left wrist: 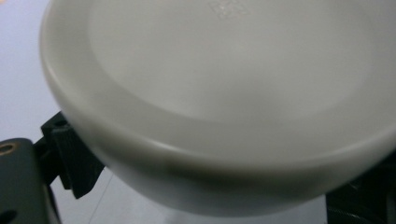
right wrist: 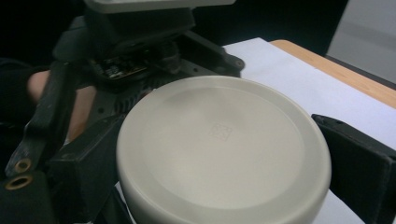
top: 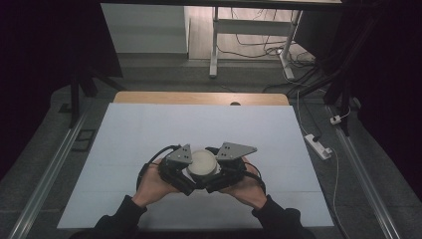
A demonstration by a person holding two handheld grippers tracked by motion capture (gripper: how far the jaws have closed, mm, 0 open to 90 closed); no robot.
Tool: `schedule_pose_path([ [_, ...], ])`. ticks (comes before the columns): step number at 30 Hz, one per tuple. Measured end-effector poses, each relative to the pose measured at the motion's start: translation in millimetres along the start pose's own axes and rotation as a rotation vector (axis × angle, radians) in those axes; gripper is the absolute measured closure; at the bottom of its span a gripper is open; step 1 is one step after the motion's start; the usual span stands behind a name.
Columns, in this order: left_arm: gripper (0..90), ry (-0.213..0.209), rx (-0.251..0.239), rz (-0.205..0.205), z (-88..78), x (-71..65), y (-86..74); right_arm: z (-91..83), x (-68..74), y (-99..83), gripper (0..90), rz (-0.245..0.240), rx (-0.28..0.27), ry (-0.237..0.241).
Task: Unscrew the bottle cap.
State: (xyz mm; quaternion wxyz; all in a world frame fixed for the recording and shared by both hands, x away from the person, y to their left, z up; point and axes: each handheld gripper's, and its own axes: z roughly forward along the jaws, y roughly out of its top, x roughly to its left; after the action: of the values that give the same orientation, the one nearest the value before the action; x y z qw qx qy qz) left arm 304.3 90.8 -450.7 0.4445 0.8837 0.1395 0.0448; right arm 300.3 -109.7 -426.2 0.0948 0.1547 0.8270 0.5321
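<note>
Two hand-held claws meet over a round, off-white plastic lid-like disc (top: 202,165) near the front edge of the white-covered surface (top: 149,129), the person's forearms in dark sleeves entering from below. The left claw (top: 185,172) and the right claw (top: 215,172) flank the disc from either side, their grey three-cornered plates angled toward each other above it.

In the right claw's view, the disc (right wrist: 223,149) sits between the two black jaws, one pressed close against its left side and the other just at its right rim, so the right claw looks closed around it at roughly the disc's own width. In the left claw's view the disc (left wrist: 224,93) looms very close and tilted, a black jaw tip visible beneath its lower left edge; whether the left claw is actually gripping or merely set against it cannot be told.

By the look of it, the approach and the taking hold are done, and the disc appears raised a little off the surface, though contact underneath is hidden. Whatever comes after — carrying, turning or setting it down — appears yet to be done.
</note>
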Motion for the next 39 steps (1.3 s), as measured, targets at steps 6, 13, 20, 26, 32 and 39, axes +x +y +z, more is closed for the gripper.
schedule_pose_path([
  [6,7.3,-0.095,0.003,0.047,0.1,1.9,-2.7,-2.3,-5.0,-1.1,7.3,-0.017,0.014,0.115],
  [13,7.3,-0.143,0.020,0.086,1.9,2.5,-5.4,-1.3,-6.1,-3.1,7.3,-0.037,0.030,0.191],
  [20,7.3,-0.145,0.028,0.092,3.8,4.3,-7.5,-2.9,-9.6,-2.9,7.3,-0.018,0.025,0.195],
  [26,7.3,-0.134,0.033,0.085,5.3,4.6,-8.4,-3.3,-10.7,-3.0,7.3,-0.014,0.021,0.189],
  [32,7.3,-0.122,0.037,0.078,5.4,6.0,-9.2,-4.2,-10.8,-2.3,7.3,-0.010,0.017,0.180],
  [39,7.3,-0.101,0.037,0.058,4.7,9.4,-11.5,-5.7,-11.8,-2.0,7.3,-0.008,0.017,0.167],
])
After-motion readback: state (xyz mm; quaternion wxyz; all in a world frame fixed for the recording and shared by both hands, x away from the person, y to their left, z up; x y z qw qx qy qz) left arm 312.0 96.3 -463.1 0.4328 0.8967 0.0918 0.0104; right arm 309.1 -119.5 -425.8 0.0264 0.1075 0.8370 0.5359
